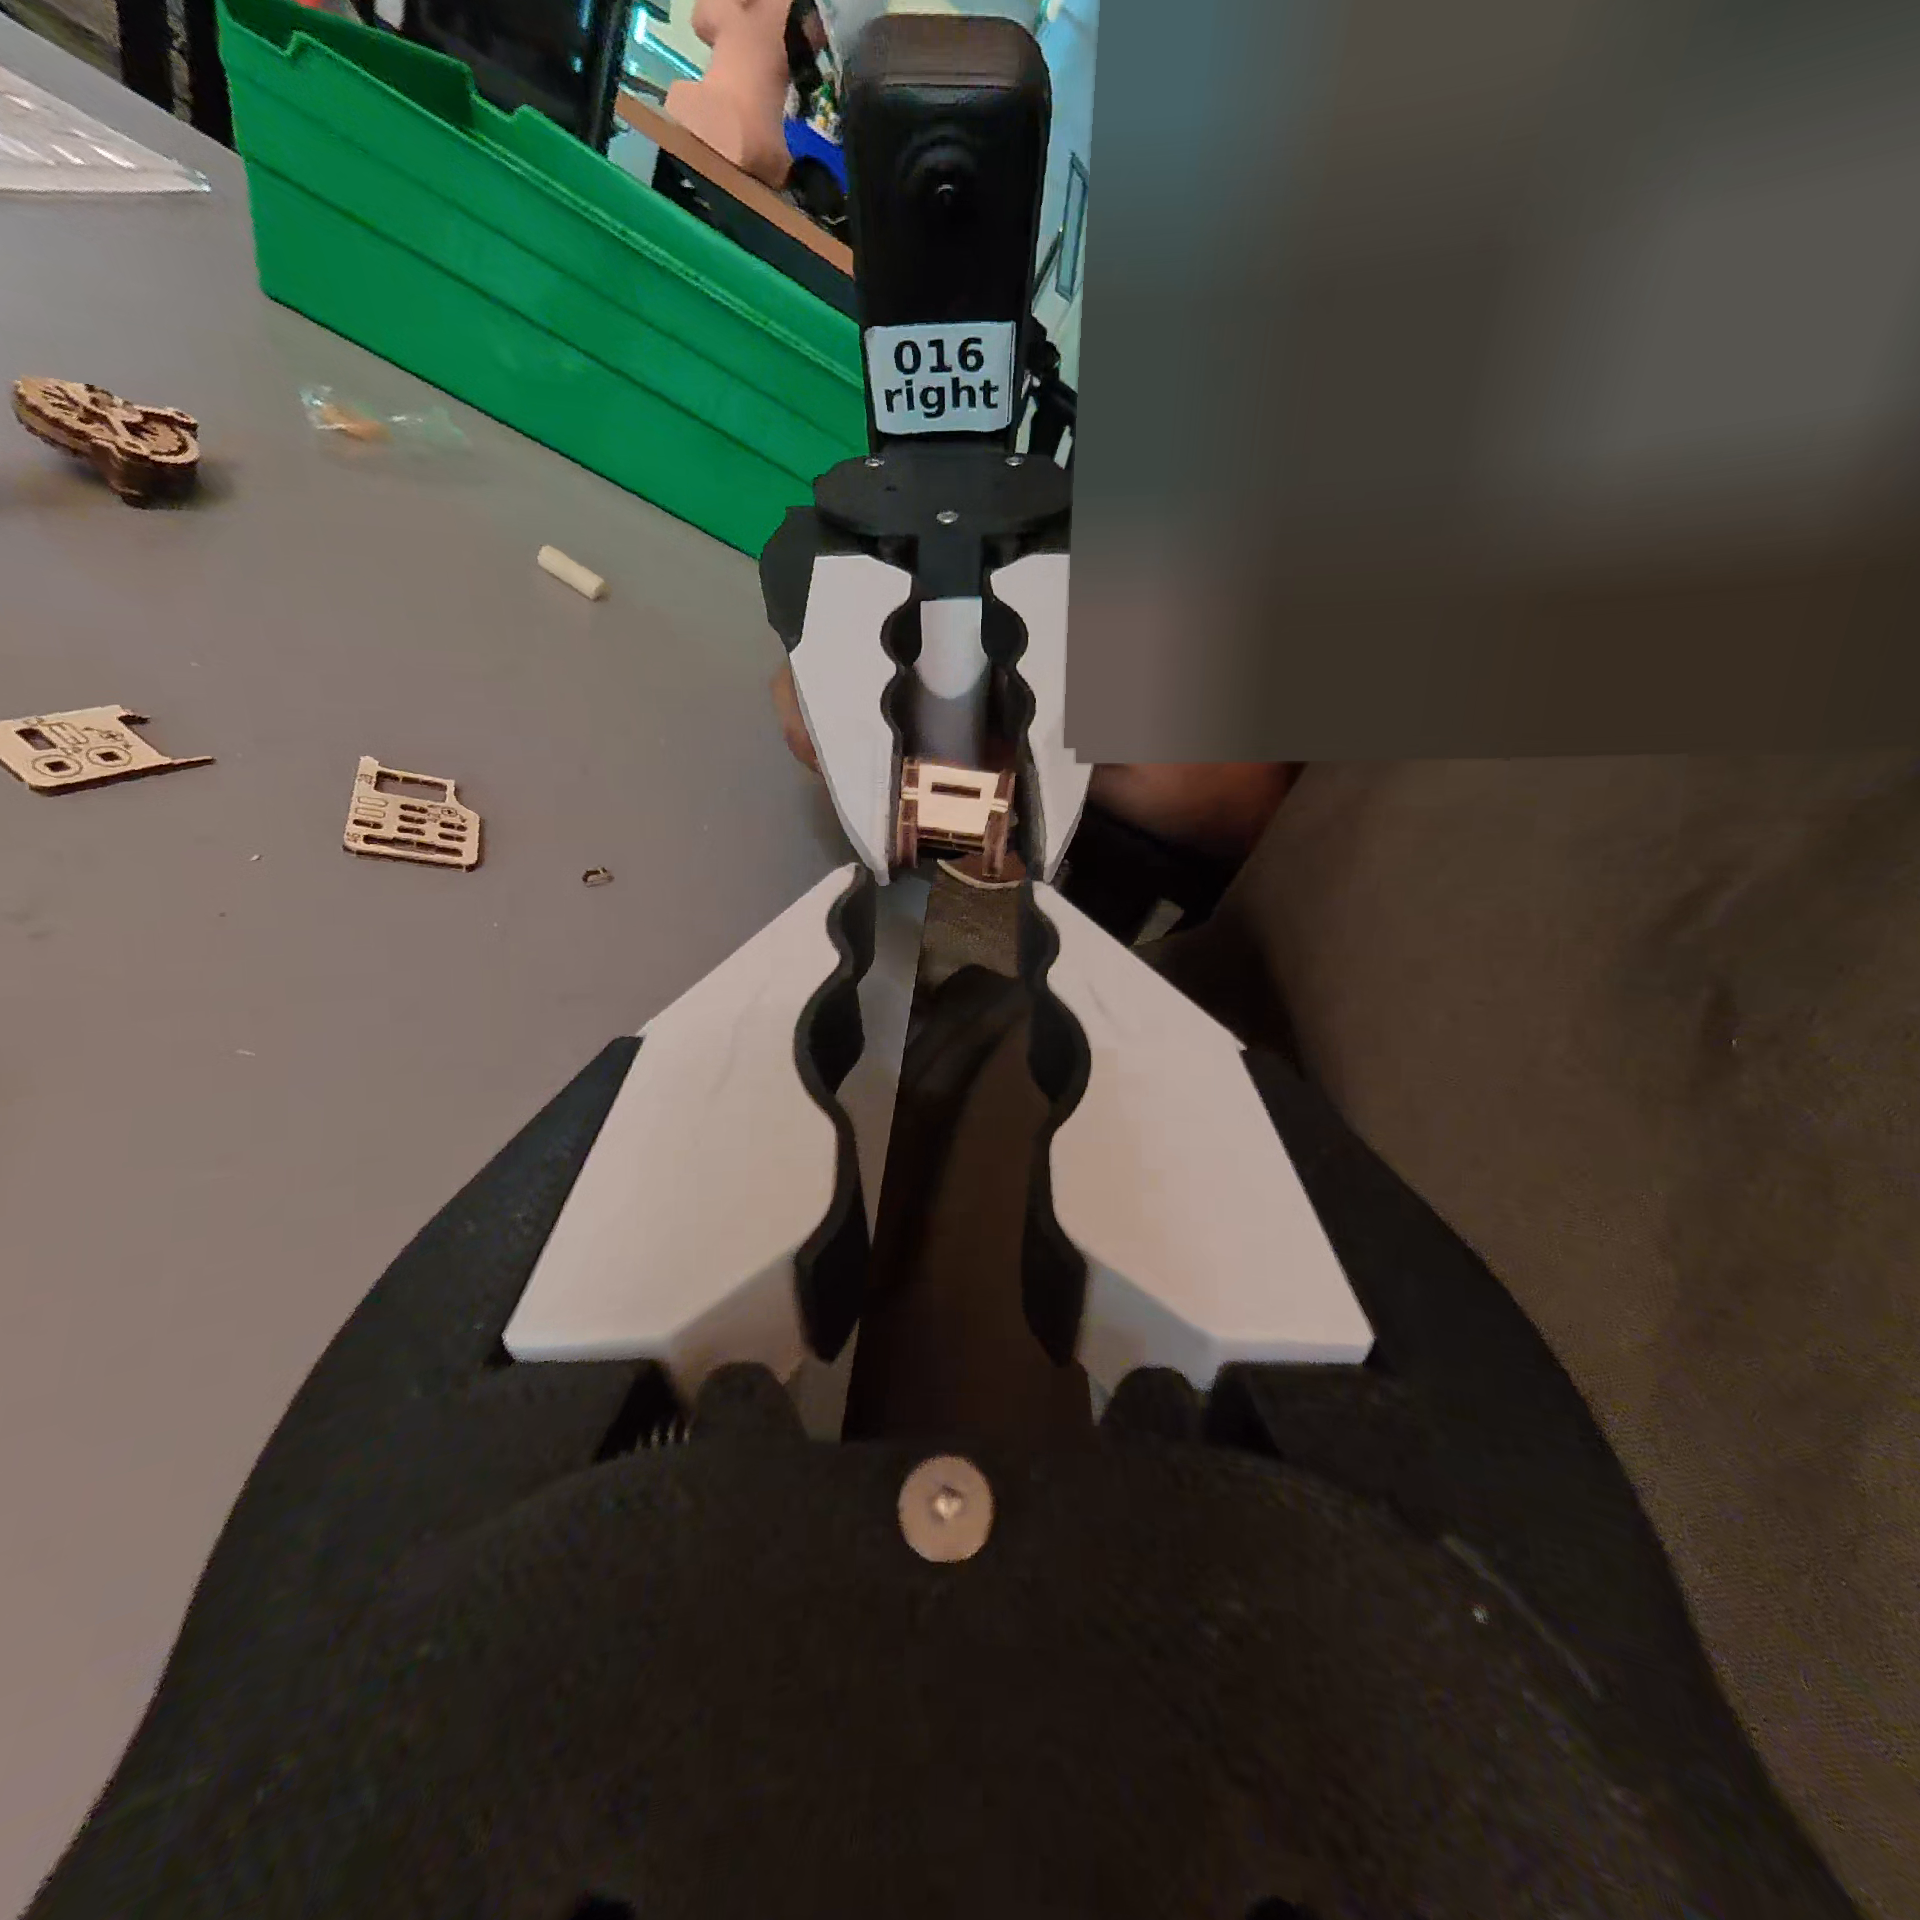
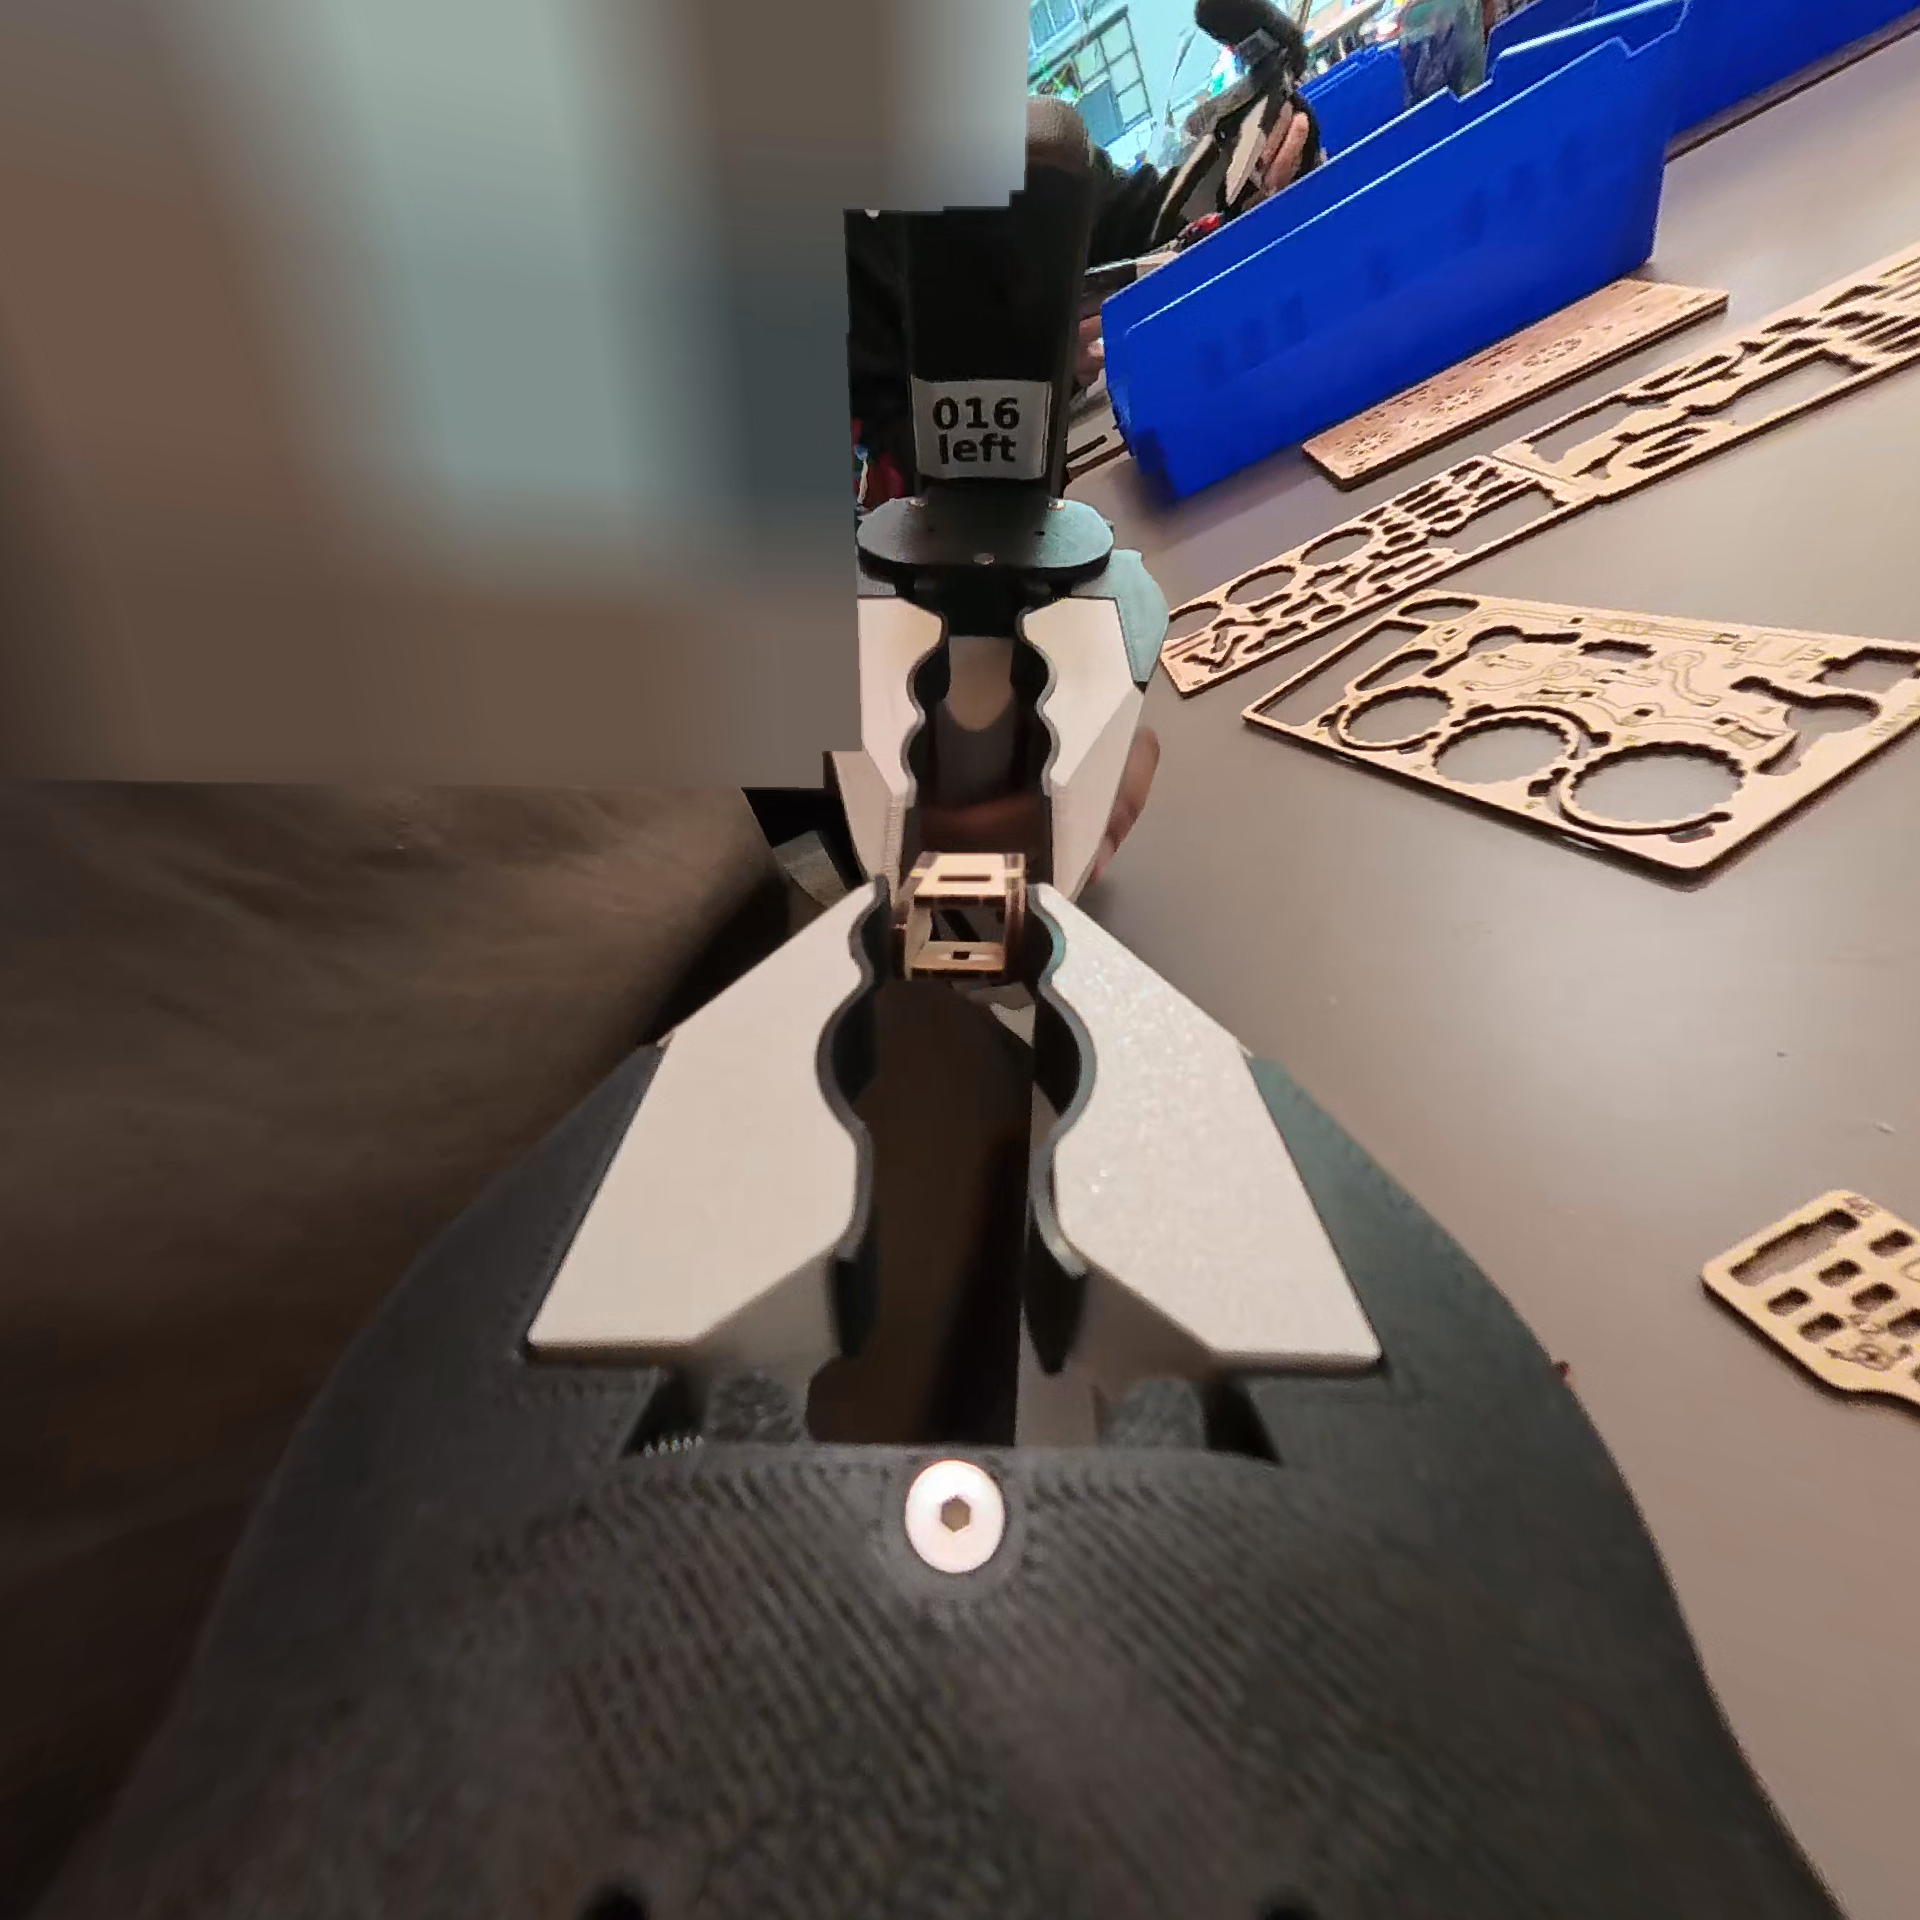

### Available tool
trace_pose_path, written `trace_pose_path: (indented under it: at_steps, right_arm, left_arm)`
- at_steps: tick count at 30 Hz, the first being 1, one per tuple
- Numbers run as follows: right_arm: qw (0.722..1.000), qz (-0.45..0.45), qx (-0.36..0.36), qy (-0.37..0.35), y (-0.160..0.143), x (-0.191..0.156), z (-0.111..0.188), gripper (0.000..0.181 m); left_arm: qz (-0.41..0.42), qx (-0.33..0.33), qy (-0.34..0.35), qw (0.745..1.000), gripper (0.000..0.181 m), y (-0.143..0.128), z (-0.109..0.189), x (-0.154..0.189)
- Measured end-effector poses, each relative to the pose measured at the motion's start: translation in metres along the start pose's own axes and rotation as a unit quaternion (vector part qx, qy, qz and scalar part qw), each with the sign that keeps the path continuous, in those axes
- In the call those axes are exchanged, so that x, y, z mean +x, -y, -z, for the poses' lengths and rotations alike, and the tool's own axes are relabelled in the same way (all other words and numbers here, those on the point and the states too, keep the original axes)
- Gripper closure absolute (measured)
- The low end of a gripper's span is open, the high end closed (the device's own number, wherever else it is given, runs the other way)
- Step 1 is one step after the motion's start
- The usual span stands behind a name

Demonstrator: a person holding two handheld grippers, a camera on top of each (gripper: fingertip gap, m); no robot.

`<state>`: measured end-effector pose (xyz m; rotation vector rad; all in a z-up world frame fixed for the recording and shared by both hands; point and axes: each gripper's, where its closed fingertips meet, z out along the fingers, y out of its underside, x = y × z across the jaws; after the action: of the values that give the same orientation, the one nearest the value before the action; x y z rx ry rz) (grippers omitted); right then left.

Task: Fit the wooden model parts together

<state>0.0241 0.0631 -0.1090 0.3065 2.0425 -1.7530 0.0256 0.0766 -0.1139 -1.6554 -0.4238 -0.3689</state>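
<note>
My two grippers face each other tip to tip above the near edge of the grey table (image 1: 312,1039). My right gripper (image 2: 961,935) is shut on a small pale wooden box frame (image 2: 961,925), held between its tips; it also shows in the left wrist view (image 1: 951,816). My left gripper (image 1: 951,881) stands with its tips right against that frame, jaws nearly closed around a small pale wooden piece (image 1: 977,878) that is mostly hidden. In the right wrist view the left gripper (image 2: 966,847) meets the frame's far end.
A green bin (image 1: 520,260) stands at the back left. Loose wooden parts (image 1: 416,816), a built wooden piece (image 1: 109,436) and a white peg (image 1: 571,571) lie on the table. A blue bin (image 2: 1403,291), punched wooden sheets (image 2: 1610,727) and a small fret (image 2: 1829,1299) lie right. My two grippers' fingertips are within a few centimetres of each other. The small fret (image 2: 1829,1299) is about equally far from each gripper, around 15 cm. The left camera catches it too, in the left wrist view (image 1: 431,826).
</note>
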Motion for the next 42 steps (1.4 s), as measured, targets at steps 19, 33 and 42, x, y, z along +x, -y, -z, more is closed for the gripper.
trace_pose_path:
  at_steps: [19, 33, 42]
  right_arm:
    - [0.999, 0.030, -0.030, 0.003, -0.009, -0.005, -0.005, 0.158]
    - [0.998, 0.052, -0.014, -0.029, -0.002, 0.005, 0.002, 0.130]
    - [0.977, 0.175, -0.044, -0.110, -0.003, 0.021, 0.013, 0.132]
  left_arm:
    - [-0.044, -0.002, -0.002, 0.999, 0.165, 0.000, 0.001, 0.006]
    - [-0.039, 0.004, 0.013, 0.999, 0.165, 0.003, 0.003, -0.001]
    - [0.108, 0.058, -0.005, 0.992, 0.165, 0.015, 0.014, -0.021]
